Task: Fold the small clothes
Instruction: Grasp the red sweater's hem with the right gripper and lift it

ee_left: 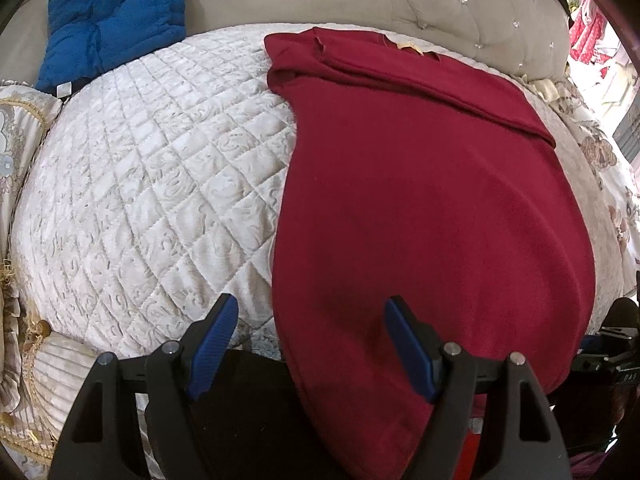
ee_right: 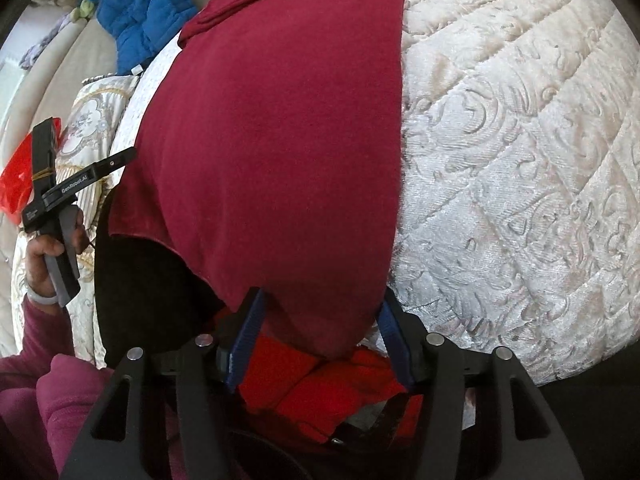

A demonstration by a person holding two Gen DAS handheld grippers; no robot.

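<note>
**Hem end hanging, ready to be picked up**

Your maroon T-shirt lies lengthwise on the quilted bed, sleeves folded in, its hem just ahead of both tools. Left hand-held gripper is spread, straddling the hem's left edge; right hand-held gripper is spread around the right corner, unpinched.

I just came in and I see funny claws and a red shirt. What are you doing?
Someone is folding a dark red shirt on a quilted white bed cover. They hold a claw-like gripper in each hand. The shirt's sides look folded in already, making a long strip. The left gripper is open at the shirt's near left edge. The right gripper is open around the near right corner, not pinching it yet. A blue padded jacket lies farther back.
</note>
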